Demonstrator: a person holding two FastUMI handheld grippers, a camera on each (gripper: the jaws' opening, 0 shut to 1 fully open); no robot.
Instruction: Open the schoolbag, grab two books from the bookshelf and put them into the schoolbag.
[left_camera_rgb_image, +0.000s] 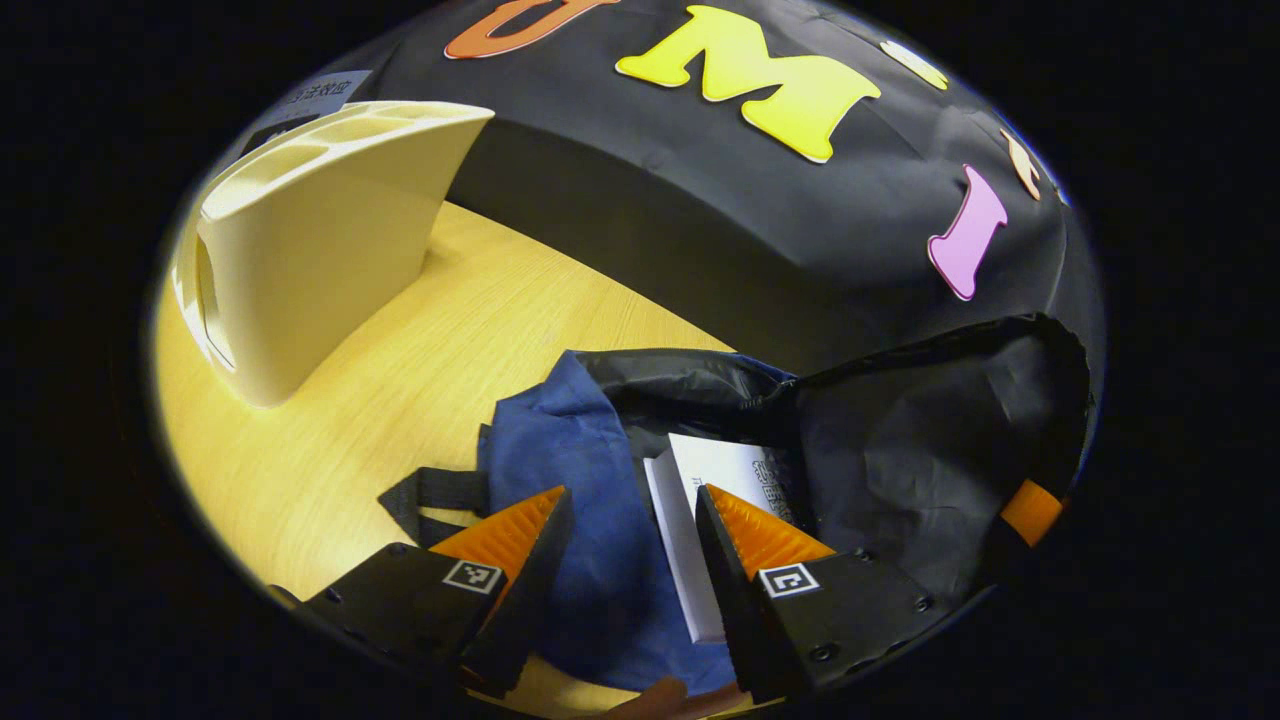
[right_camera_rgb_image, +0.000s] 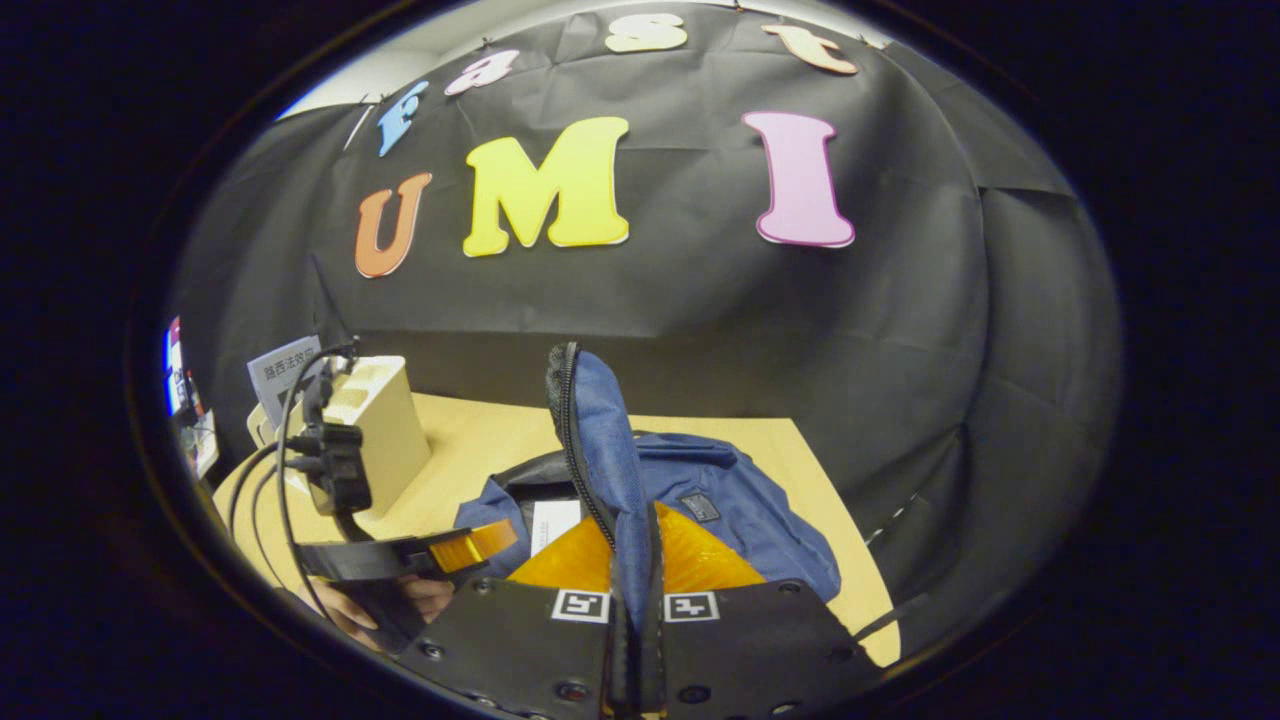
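Between the right gripper's (right_camera_rgb_image: 632, 560) fingers, clenched on it, the schoolbag's flap (right_camera_rgb_image: 600, 450) is standing lifted, keeping the bag open. Just ahead of the left gripper (left_camera_rgb_image: 625, 530), whose fingers are spread and gripping nothing, a white book (left_camera_rgb_image: 700, 500) is lying inside the schoolbag (left_camera_rgb_image: 590, 500). Judging by the bookshelf (left_camera_rgb_image: 310, 240) off to its left, book loading is under way; next it needs pulling clear.

Even indoor light, fisheye-warped edges, sharp.

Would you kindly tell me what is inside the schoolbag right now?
Inside the open schoolbag, a white book lies against the dark lining. The lifted flap, pinched by the right claw, covers the rest, so a second book cannot be confirmed.
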